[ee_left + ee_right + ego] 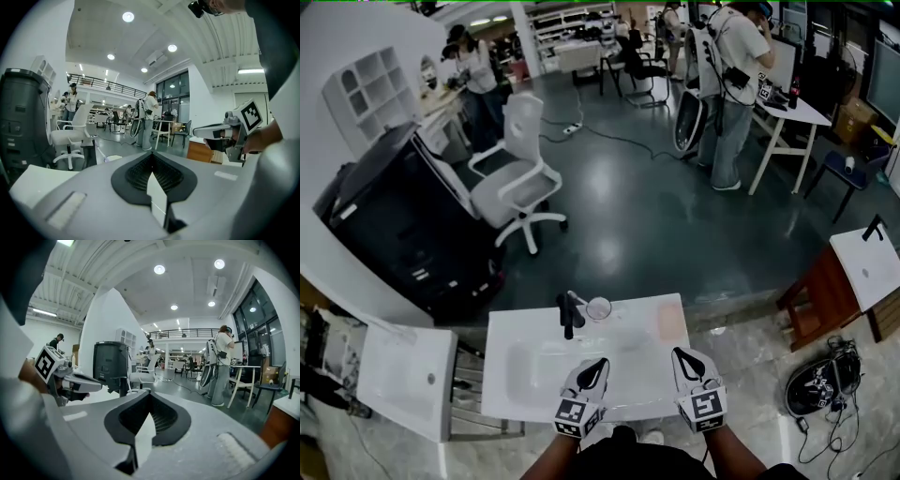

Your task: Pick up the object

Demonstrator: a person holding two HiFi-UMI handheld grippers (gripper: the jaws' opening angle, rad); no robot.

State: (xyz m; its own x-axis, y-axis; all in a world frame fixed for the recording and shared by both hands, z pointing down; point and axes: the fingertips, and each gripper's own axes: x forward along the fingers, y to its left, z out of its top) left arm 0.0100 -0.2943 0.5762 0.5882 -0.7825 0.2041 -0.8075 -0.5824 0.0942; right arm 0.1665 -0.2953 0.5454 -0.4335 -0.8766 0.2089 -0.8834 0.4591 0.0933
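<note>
A clear round cup [598,307] stands at the far edge of the white table [637,380], just right of a black upright post [567,317]. My left gripper [592,365] is held over the table's near half, below the post, with its jaws closed tip to tip and nothing between them. My right gripper [685,357] hovers beside it to the right, also shut and empty. In the left gripper view the jaws [151,155] meet, and the post [89,152] and cup rim [112,158] lie ahead to the left. The right gripper [150,394] shows the same closed jaws.
A shallow basin [534,361] is sunk into the table's left half, and a pale pink patch [672,322] lies at its far right. A white office chair [517,178], a black cabinet [398,230], a wooden stool [820,295] and standing people [727,75] are beyond.
</note>
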